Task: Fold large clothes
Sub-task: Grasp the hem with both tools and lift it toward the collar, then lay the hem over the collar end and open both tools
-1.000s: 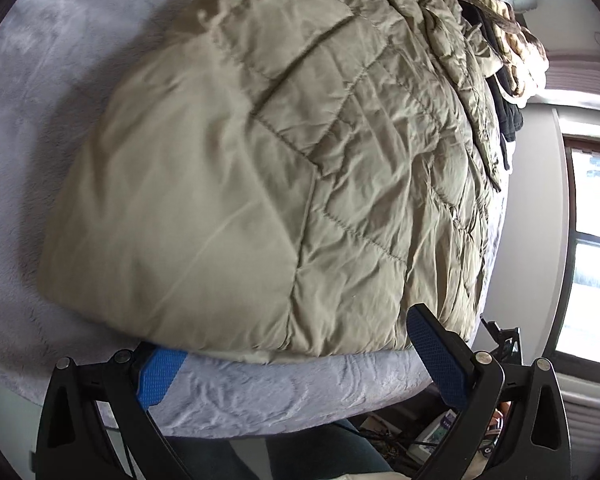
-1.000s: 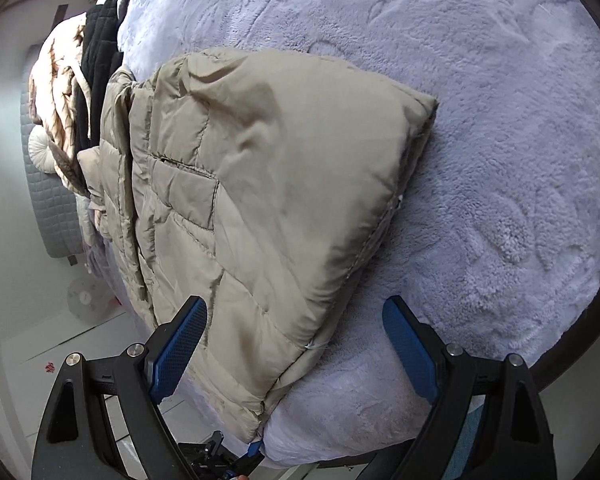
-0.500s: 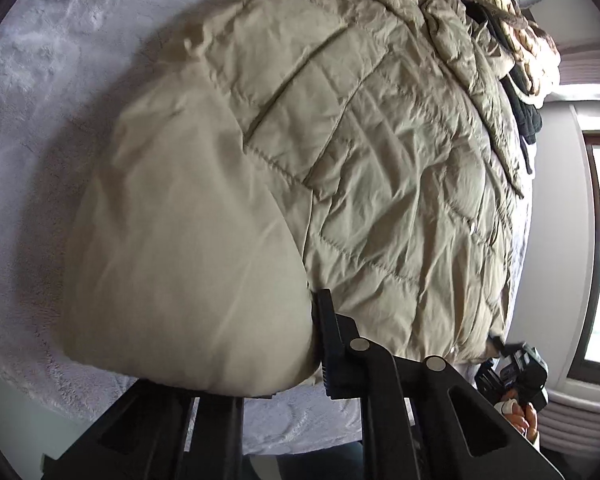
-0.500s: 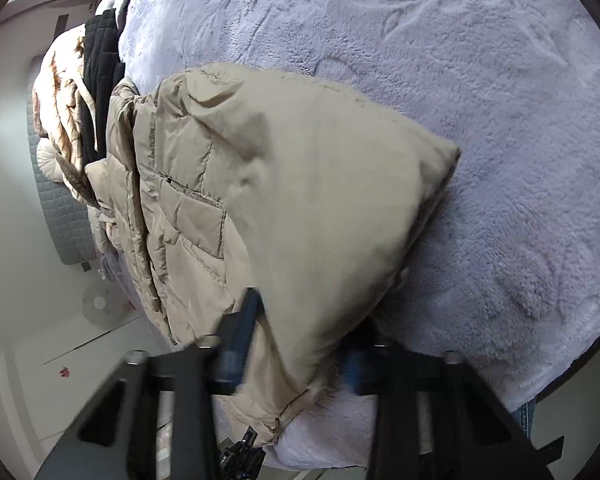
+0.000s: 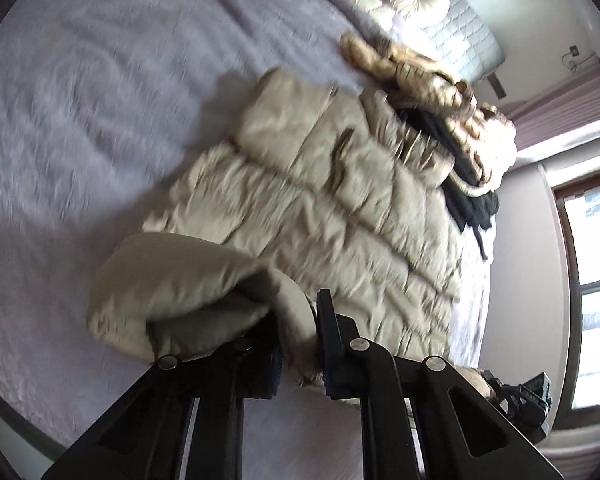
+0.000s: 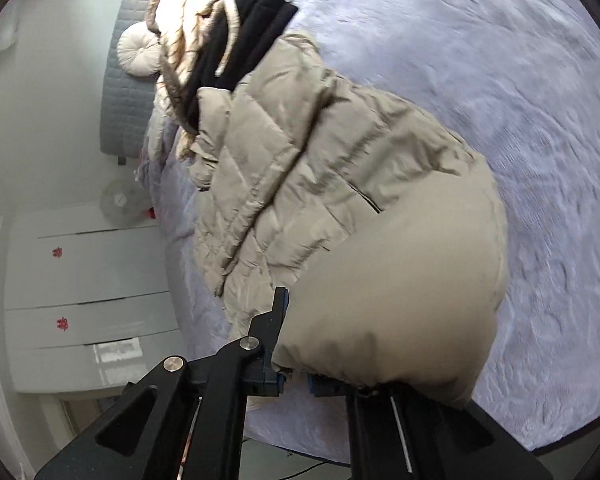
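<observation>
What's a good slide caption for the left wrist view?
Left tongs clamp the beige puffer jacket's near edge above the lavender bedspread.

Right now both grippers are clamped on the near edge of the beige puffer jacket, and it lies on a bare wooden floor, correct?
Not quite. The grips are right: the left gripper and right gripper, its jaws closing, pinch the beige puffer jacket. But it lies on a lavender plush bedspread, not a wooden floor; the left wrist view shows this.

Beige quilted jacket (image 5: 324, 208), lavender blanket (image 5: 80, 120)
</observation>
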Motion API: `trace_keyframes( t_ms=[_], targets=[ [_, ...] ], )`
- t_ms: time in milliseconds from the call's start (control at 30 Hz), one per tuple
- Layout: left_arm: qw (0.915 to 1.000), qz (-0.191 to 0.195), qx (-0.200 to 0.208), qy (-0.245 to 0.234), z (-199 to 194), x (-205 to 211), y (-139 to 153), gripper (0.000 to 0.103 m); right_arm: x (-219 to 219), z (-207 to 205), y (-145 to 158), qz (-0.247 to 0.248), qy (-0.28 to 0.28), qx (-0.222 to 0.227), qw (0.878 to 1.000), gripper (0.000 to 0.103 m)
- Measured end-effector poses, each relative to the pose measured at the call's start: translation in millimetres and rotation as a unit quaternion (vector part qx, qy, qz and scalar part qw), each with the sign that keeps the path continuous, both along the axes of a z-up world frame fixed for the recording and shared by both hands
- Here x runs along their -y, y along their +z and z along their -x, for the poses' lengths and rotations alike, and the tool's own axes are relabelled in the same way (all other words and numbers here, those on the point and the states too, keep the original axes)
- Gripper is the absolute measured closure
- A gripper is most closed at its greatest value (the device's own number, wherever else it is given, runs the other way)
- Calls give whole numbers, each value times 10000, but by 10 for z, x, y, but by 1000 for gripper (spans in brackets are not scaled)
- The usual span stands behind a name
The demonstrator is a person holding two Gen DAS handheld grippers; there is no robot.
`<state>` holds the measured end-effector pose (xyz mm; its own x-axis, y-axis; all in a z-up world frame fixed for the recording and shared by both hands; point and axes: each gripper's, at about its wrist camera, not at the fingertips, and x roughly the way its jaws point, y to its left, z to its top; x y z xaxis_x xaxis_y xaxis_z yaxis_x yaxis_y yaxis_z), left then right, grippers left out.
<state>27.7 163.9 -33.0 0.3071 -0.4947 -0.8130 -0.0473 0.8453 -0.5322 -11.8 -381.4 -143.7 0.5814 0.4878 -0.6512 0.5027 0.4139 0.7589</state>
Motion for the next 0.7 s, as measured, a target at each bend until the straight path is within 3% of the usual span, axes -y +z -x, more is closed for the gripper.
trace_keyframes(
  t_ms=[167,333,500,700],
  targets=[
    [9983,27,567,137,-575,225,309,87,120,-757,336,383,450,371,9976,95],
    [9951,-214,969,-49,-1301,505,377,87,253,-1537,432,840,593,511,9934,95],
    [9939,-483,980,-164,-2015,694,170,87,396,-2241,188,934,373,286,9945,95],
    [9931,-957,623,-255,-2659,820,-433,87,465,-2787,-412,1110,208,-255,9933,95]
  ],
)
